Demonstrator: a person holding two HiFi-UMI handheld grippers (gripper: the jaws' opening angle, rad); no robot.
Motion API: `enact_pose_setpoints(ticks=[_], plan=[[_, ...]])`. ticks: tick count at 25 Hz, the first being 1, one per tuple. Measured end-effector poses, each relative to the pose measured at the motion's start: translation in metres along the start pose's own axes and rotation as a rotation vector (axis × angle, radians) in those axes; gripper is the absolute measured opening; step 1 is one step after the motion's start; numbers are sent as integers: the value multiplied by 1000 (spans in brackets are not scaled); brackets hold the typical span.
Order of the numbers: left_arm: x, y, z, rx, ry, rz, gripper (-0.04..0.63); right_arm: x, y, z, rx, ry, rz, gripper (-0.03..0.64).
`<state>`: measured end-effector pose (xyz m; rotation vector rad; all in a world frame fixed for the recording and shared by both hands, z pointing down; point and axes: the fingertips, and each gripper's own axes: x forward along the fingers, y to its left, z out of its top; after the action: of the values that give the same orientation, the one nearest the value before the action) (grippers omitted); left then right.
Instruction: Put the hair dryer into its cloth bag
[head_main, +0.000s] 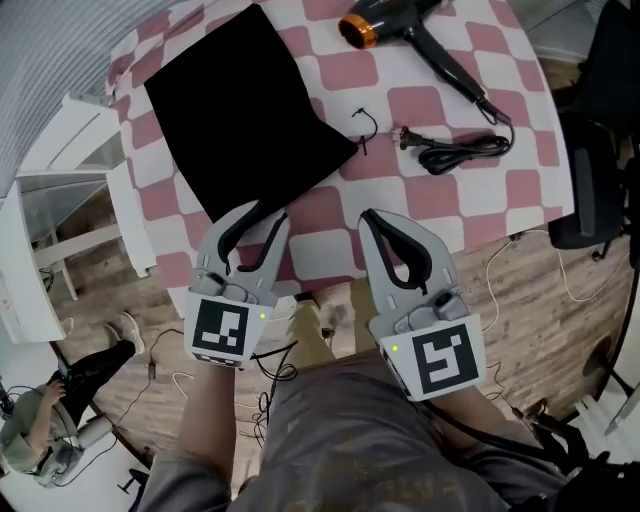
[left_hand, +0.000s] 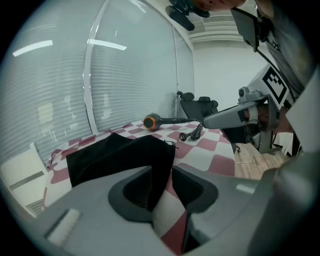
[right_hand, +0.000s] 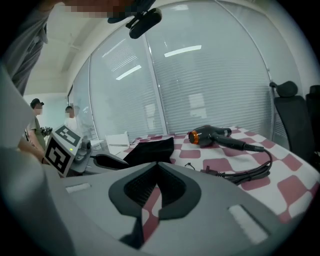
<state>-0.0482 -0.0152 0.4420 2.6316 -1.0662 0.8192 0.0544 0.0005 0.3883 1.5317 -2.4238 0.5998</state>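
Closest to the head camera, over the person's lap, two hand-held grippers point away toward a surface (head_main: 330, 70) covered in a pink-and-white checked cloth. The left gripper (head_main: 268, 211) has its jaws a narrow slit apart with nothing between them. Its own view shows only the black bag and the checked cloth through the slit. Seen from above, its tips lie over the near corner of the cloth bag (head_main: 245, 100), and I cannot tell whether they touch it. The right gripper (head_main: 369, 215) has its jaws closed tip to tip on nothing, leaving only the loop-shaped hollow behind the tips. Its tips sit above the near edge of the surface, just right of the bag's corner.

The cloth bag is black and lies flat on the left half of the surface, one corner toward the person. Its thin drawstring (head_main: 365, 125) trails from its right edge onto the checked cloth. The hair dryer (head_main: 400, 25), black with an orange ring round its nozzle, lies on its side at the far side of the surface, well apart from the bag and both grippers. Its black cord (head_main: 465, 150) is bundled in a loose coil, plug at the left end, between the dryer and the near edge. A black office chair (head_main: 600, 130) stands right of the surface on a wooden floor (head_main: 540, 300).
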Motion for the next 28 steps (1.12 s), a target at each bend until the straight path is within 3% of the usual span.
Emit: enact_pose_setpoints(ticks=[7,12,14,18,24,28], plan=[[22,4,-23,0,95,-49,120,12,-3,-23,11,59,39,29],[31,1,-30,135,168,-38,72,13,-8,-25,26,63,26,29],[32,1,-31,147,172,-32,52,12,-10,-26,26,64,23,29],[32,3,-31,93,163,-49,34,11,-10,-28,27,63,26,29],[23,6,-27,-131,136,-173,37,9,-9,-24,26,58,28,29],[25,8,-31,-141,177,-173,14,9,-8,-25,20,61,27,28]])
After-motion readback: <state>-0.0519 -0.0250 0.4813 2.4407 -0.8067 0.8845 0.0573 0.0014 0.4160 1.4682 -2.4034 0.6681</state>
